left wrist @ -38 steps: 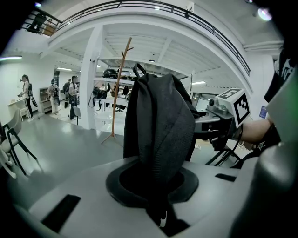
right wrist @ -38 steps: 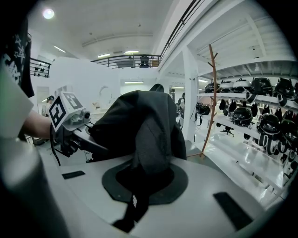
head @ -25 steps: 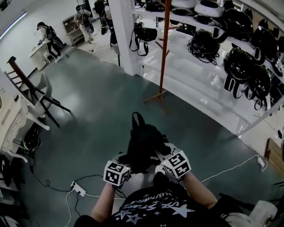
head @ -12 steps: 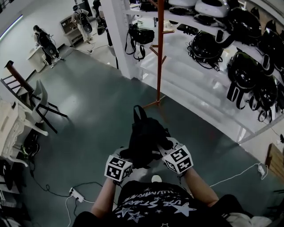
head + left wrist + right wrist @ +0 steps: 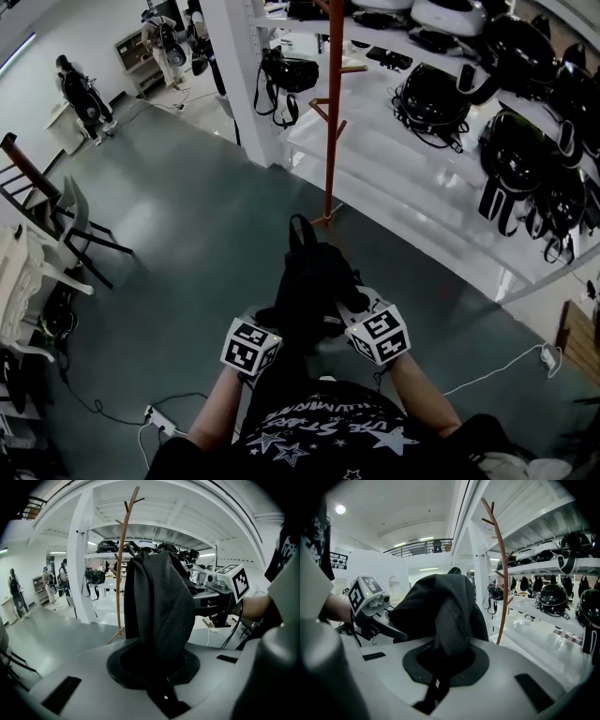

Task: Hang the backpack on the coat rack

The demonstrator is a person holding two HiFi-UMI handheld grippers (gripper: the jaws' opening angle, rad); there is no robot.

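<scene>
A black backpack [image 5: 307, 291] hangs in the air between my two grippers, its top loop pointing at the coat rack. My left gripper [image 5: 272, 324] is shut on its left side, and dark mesh fabric [image 5: 159, 602] fills those jaws. On the other side my right gripper [image 5: 343, 315] is shut on a fold and strap of the backpack [image 5: 440, 606]. The orange-brown coat rack [image 5: 329, 122] stands just beyond the bag, its foot near the white shelving. Its bare pegs show in the left gripper view [image 5: 121, 569] and the right gripper view [image 5: 502, 583].
White shelving [image 5: 394, 178] with black helmets and bags runs behind the rack on the right. A white pillar [image 5: 239, 75] stands to its left. Chairs [image 5: 66, 216] are at the left, a power strip with cables [image 5: 155, 417] lies near my feet, and people [image 5: 80, 94] stand far off.
Both grippers have carried the backpack forward across the green floor. The coat rack's foot now lies much closer to the bag's top loop.
</scene>
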